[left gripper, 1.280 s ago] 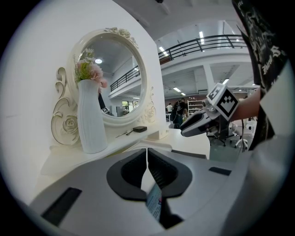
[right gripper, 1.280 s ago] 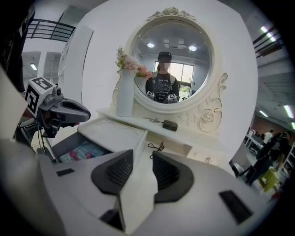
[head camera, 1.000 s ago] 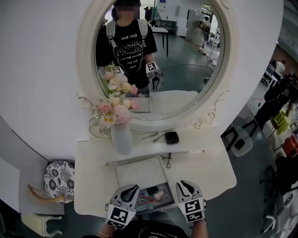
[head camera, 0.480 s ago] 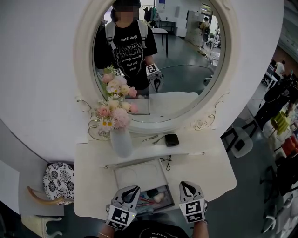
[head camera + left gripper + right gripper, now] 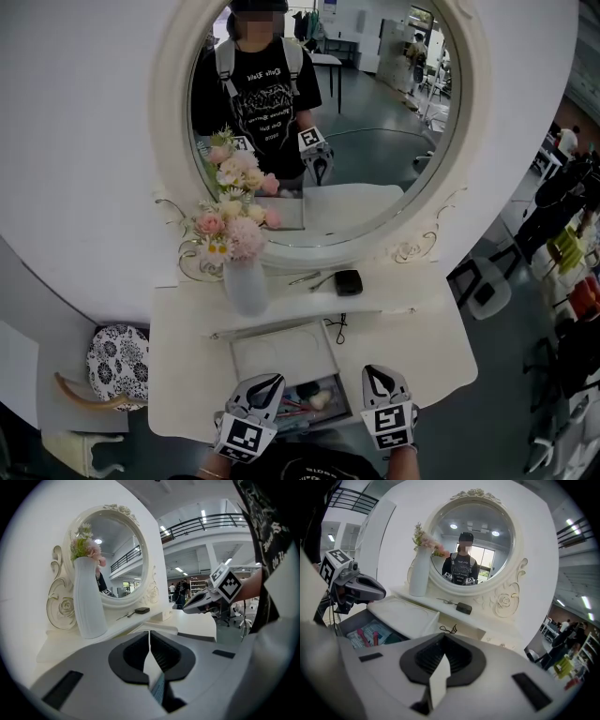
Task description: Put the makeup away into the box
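Grippers, two in all, hung low at the near edge of the white vanity table (image 5: pixel 422 347), one at each side of the open box (image 5: pixel 358 621). Left gripper (image 5: pixel 267 382): jaws closed tip to tip, nothing seen caught between them; right gripper (image 5: pixel 377 375): jaws likewise pressed fully together and empty. The box was a shallow compartment sunk in the tabletop; its white panelled lid (image 5: pixel 286 349) stood raised behind the contents. Makeup (image 5: pixel 305 398) lay loose inside the box in a jumble, seen best from the right gripper view; two slender pink sticks (image 5: pixel 362 636) lay side by side on flat white-and-blue packets (image 5: pixel 380 631); one pale rounded piece (image 5: pixel 320 399) lay beside them; the number of packets could not be told. On the raised shelf (image 5: pixel 403 289) behind the box, well apart from both grippers, sat one small black case (image 5: pixel 348 281); just to its left lay one slim metal implement (image 5: pixel 305 277), too small to identify; one black cord (image 5: pixel 337 326) lay looped on the tabletop near the lid's far right corner. Also shown: one round mirror (image 5: pixel 356 112) in a scrolled white frame; one white vase (image 5: pixel 246 281) at the shelf's left end, holding a single bunch of pink and cream flowers (image 5: pixel 230 230); one patterned stool (image 5: pixel 119 361) on the floor at the table's left.
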### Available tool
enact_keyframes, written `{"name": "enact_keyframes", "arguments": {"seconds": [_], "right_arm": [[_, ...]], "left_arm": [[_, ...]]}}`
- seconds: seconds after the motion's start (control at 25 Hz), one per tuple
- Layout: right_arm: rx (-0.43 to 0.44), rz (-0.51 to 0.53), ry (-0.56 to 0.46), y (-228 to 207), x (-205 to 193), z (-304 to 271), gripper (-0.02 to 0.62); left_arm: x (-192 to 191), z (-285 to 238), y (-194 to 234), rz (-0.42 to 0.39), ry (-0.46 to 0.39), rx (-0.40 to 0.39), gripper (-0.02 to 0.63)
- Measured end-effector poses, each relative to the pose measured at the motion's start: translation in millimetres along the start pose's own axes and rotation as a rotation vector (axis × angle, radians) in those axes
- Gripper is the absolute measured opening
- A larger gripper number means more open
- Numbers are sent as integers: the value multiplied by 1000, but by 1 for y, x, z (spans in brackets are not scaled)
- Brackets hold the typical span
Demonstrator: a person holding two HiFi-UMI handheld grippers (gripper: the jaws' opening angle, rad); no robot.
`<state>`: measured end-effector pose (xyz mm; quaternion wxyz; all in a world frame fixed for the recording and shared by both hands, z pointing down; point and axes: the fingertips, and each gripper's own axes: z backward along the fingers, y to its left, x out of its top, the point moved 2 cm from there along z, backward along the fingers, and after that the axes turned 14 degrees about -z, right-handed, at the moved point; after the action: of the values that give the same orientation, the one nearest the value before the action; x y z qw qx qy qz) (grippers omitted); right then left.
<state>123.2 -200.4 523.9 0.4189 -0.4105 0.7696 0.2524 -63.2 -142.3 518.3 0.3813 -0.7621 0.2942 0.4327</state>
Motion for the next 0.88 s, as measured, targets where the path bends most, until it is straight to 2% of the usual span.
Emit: {"name": "enact_keyframes", "arguments": {"seconds": [0.56,0.88], "right_arm": [[37,30,-9,2,-2,-2,8],[26,50,10,-3,-8,-2,8]], "left_arm": [[3,-3,1,5,11,15,23],[1,-3,-3,1,26,17,23]]}}
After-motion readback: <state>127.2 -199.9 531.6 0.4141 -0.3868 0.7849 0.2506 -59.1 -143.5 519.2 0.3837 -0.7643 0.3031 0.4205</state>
